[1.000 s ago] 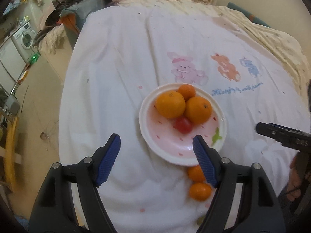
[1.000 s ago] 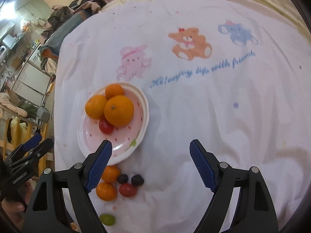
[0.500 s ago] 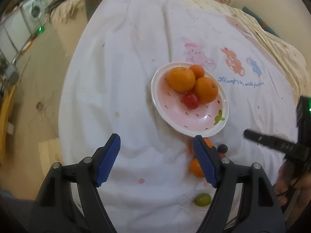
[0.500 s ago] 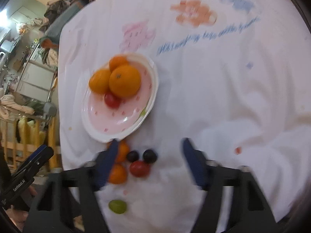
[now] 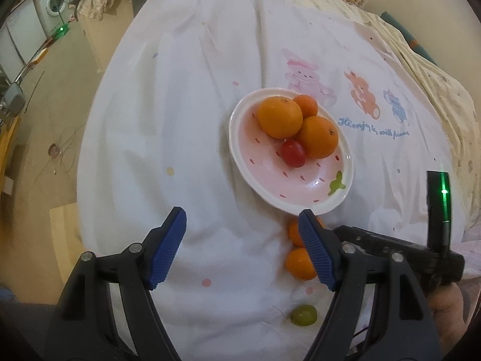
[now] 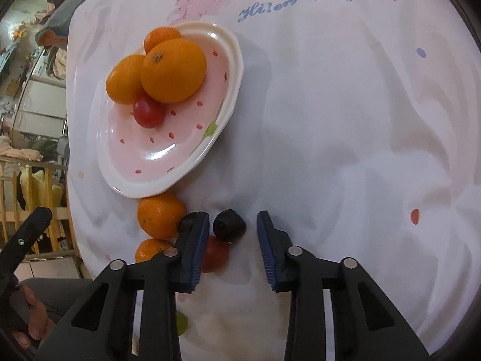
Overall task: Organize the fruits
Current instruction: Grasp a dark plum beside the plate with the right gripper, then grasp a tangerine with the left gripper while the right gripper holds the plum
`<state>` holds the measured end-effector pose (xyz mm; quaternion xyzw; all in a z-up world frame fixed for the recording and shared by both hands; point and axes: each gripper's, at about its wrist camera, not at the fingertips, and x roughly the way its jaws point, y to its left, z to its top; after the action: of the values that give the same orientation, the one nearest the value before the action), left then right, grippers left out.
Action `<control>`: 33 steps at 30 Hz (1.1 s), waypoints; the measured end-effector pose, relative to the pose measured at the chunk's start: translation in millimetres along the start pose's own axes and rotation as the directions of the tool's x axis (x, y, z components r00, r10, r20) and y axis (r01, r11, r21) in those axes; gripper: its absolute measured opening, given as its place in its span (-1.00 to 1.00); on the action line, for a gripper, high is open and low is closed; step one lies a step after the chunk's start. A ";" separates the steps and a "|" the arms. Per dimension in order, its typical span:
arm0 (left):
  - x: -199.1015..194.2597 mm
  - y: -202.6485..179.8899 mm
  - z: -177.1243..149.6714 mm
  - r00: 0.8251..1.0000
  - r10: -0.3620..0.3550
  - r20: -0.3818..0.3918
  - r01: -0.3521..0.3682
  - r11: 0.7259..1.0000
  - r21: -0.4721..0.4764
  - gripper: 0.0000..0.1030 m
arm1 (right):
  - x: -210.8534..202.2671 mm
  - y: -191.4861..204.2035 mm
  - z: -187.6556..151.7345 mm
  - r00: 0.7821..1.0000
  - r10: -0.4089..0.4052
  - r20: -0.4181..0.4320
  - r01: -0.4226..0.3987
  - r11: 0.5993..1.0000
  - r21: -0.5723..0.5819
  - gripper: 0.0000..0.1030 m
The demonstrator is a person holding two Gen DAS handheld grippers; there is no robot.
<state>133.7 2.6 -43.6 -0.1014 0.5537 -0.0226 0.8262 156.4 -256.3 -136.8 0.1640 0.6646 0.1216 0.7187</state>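
Dark grape [image 6: 229, 225] lying on the bedsheet [image 6: 345, 120] is bracketed, untouched, by the closing right tool [image 6: 231, 237]; pinching, then transfer to the plate [image 6: 231, 69], is called for; left tool [image 5: 240, 246] is held released.

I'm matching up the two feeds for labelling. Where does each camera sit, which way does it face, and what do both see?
Left wrist: behind the left gripper, looking steeply down at the pink strawberry-print plate; its open blue-padded jaws and the person's hand show.
Right wrist: behind the right gripper, looking down at the dark round fruit between its closing jaws, no pad visibly touching.
Shared: plate, oranges, white cartoon cloth.
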 end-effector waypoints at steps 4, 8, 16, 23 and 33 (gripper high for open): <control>-0.5 -0.7 0.5 1.000 -0.001 0.002 0.001 1.000 -0.002 0.44 | 8.9 6.6 0.4 0.999 -0.045 -0.006 0.045 0.998 -0.032 -0.41; 0.9 0.7 -0.1 1.000 0.006 -0.001 -0.006 1.000 -0.007 0.43 | 16.7 13.0 -2.7 0.996 -0.086 0.000 0.086 0.993 -0.077 -0.41; 8.2 -0.7 -2.0 1.000 0.028 -0.013 -0.028 1.000 -0.002 0.44 | 15.5 18.8 -7.3 0.997 -0.073 0.013 0.074 0.990 -0.117 -0.52; 16.5 -8.5 -5.6 0.999 0.029 -0.033 -0.028 0.999 0.024 0.43 | -17.8 0.0 -6.5 0.996 0.046 0.078 -0.044 0.998 -0.034 -0.52; 51.0 -50.7 -32.9 0.987 0.004 -0.163 0.028 0.981 0.194 0.43 | -54.2 -24.2 -9.9 0.978 0.126 0.164 -0.132 0.991 0.023 -0.52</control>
<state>126.8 -59.3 -92.3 -0.0209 0.6139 -0.0900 0.7839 140.8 -299.0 -97.4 0.2284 0.5938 0.1430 0.7582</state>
